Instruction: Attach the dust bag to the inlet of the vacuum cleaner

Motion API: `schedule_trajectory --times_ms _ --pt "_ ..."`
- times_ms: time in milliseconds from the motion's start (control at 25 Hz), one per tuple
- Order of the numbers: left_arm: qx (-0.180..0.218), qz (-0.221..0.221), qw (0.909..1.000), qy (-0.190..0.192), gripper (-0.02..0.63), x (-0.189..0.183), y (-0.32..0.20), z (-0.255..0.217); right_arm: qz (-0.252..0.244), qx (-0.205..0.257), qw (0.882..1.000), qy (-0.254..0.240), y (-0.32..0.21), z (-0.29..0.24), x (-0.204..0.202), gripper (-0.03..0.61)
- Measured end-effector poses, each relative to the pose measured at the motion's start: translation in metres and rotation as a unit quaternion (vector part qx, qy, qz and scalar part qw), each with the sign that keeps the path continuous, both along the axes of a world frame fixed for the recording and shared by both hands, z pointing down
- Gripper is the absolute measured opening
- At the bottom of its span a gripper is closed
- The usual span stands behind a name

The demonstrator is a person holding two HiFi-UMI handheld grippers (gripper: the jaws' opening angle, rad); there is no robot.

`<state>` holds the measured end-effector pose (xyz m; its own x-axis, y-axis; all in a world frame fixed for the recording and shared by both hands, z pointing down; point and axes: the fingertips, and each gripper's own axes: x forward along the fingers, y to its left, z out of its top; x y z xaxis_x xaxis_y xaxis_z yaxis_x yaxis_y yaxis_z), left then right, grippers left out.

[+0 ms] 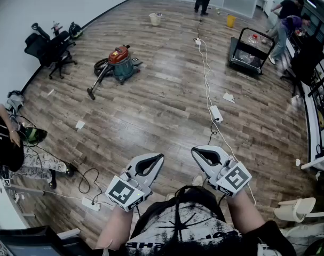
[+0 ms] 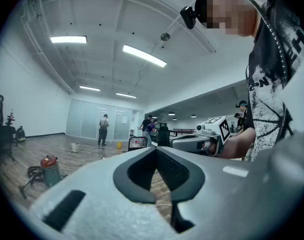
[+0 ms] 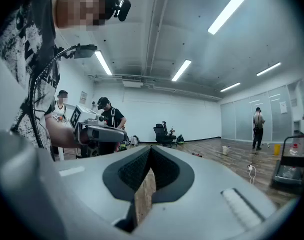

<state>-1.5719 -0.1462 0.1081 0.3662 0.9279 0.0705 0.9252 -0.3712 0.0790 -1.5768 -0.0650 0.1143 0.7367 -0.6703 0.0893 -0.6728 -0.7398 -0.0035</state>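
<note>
Red-lidded vacuum cleaner (image 1: 120, 63); white bucket (image 1: 155, 19) contents unseen.

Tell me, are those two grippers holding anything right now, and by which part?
Nothing is held. The left gripper and the right gripper are both shut with nothing between their jaws.

A large open office: bare wood-plank floor (image 1: 167, 111), glass partition wall (image 2: 84, 119) far beyond the vacuum cleaner (image 1: 119, 63), office chair (image 1: 50, 48) left of it, strip lights (image 2: 144, 55) overhead
</note>
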Motion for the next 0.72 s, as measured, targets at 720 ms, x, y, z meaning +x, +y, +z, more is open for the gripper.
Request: schedule_trajectory --times_ms 720 --pt "-0.005 -0.007 0.9999 -0.010 -0.003 0.008 -0.009 0.008 -0.024 0.025 0.999 -0.007 -0.015 0.001 0.010 0.003"
